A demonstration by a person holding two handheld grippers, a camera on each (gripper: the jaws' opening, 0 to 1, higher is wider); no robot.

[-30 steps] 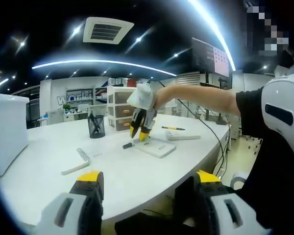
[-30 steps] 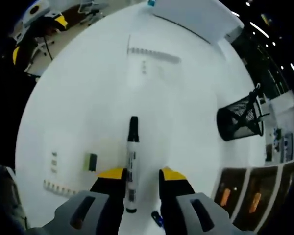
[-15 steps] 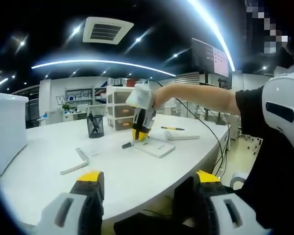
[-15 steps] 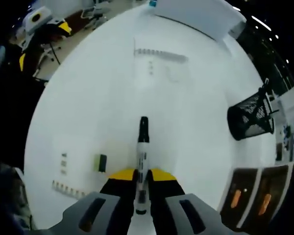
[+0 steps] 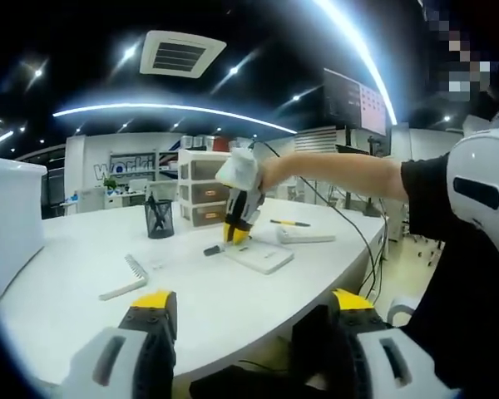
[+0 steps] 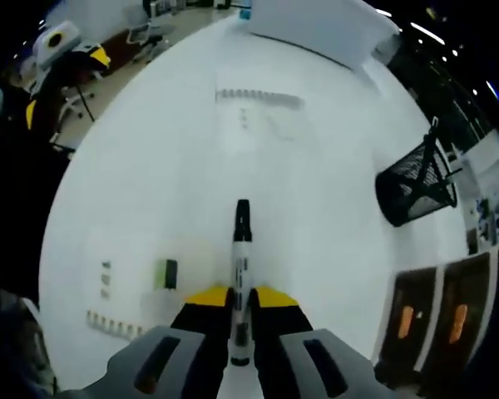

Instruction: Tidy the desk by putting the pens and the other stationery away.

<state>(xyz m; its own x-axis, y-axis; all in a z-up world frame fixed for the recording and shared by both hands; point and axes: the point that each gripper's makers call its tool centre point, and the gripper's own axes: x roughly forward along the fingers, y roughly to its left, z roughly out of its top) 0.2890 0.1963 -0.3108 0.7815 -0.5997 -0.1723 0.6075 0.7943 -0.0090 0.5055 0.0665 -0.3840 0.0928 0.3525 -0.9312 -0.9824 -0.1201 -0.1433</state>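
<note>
The marker [image 6: 241, 266] is clamped between the right gripper [image 6: 240, 297] jaws, over the desk [image 6: 166, 166]. The left gripper [image 5: 248, 301] is held apart, idle. Carriage to the mesh pen cup [image 6: 416, 187] is judged next.

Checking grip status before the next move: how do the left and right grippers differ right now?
The right gripper is shut on the marker, jaws pressed to its barrel; the left gripper is open and holds nothing. The right one hangs over the white desk near the mesh pen cup; the left sits back at the desk's near edge. Both have yellow-tipped jaws.
</note>
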